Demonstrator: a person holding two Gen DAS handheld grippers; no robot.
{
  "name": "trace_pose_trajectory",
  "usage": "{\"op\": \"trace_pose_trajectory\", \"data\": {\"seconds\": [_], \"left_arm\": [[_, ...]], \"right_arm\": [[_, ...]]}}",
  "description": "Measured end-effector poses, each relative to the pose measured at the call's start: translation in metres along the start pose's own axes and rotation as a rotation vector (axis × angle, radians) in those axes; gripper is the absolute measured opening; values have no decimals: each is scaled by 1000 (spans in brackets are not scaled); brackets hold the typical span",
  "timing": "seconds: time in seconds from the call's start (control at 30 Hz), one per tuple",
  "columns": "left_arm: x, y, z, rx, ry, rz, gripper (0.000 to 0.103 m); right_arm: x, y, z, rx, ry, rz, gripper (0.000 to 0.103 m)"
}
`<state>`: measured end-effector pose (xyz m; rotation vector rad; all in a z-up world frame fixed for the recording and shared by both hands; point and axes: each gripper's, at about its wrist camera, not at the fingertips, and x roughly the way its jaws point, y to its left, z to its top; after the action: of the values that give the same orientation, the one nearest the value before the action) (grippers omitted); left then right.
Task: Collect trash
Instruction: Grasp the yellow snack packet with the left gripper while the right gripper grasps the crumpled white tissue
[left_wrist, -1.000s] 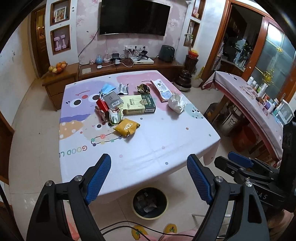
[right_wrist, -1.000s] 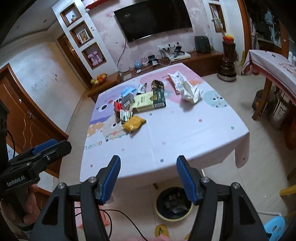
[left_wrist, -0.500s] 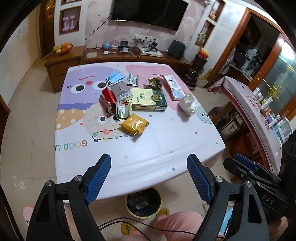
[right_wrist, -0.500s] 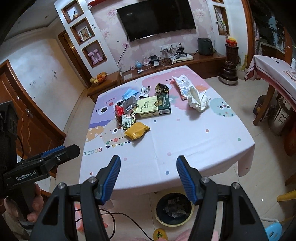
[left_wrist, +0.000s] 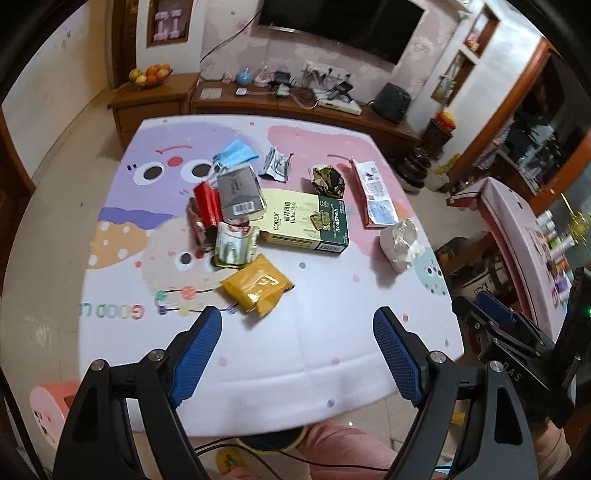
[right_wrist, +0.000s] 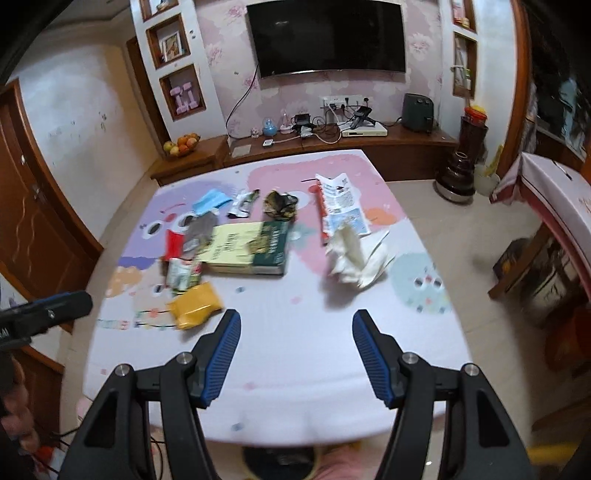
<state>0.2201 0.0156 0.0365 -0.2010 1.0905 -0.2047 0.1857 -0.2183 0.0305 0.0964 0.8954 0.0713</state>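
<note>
Trash lies on a cartoon-print tablecloth (left_wrist: 303, 332): a yellow packet (left_wrist: 256, 286) (right_wrist: 195, 304), a green and cream chocolate box (left_wrist: 304, 221) (right_wrist: 247, 247), a crumpled white tissue (left_wrist: 400, 243) (right_wrist: 354, 258), a red wrapper (left_wrist: 207, 203), a grey pack (left_wrist: 240, 192), a blue mask (left_wrist: 234, 153), a long white wrapper (left_wrist: 375, 195). My left gripper (left_wrist: 297, 326) is open and empty over the table's near edge, just short of the yellow packet. My right gripper (right_wrist: 295, 325) is open and empty, short of the tissue.
A round trash bin (right_wrist: 280, 461) sits on the floor under the table's near edge, mostly hidden. A wooden TV cabinet (right_wrist: 332, 144) runs along the far wall. A second covered table (right_wrist: 557, 199) stands at the right. A pink stool (left_wrist: 48, 406) is at the left.
Both grippers have moved forward over the table's near edge, closer to the trash. The bin has slid mostly out of sight under the edge. Both stay open.
</note>
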Motion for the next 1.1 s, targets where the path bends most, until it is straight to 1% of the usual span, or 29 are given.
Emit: {"op": "trace_pose_trajectory", "data": {"seconds": [0.13, 0.23, 0.4, 0.53, 0.63, 0.83, 0.93, 1.1], "left_arm": [[38, -11, 8, -56, 57, 40, 83], [63, -14, 8, -123, 99, 69, 83], [84, -16, 5, -184, 114, 115, 83], [92, -7, 0, -255, 117, 134, 83], [97, 6, -3, -328, 116, 136, 83], [109, 30, -8, -475, 111, 133, 83], [117, 36, -8, -512, 115, 137, 83], [138, 43, -4, -566, 129, 144, 83]], "right_arm": [[29, -33, 16, -23, 44, 30, 63], [50, -51, 26, -47, 68, 42, 63], [83, -67, 40, -93, 108, 74, 63], [103, -64, 48, -147, 124, 99, 63], [116, -57, 53, -196, 132, 111, 63], [143, -43, 56, -320, 133, 94, 63], [158, -38, 55, -379, 144, 85, 63], [179, -36, 54, -406, 190, 76, 62]]}}
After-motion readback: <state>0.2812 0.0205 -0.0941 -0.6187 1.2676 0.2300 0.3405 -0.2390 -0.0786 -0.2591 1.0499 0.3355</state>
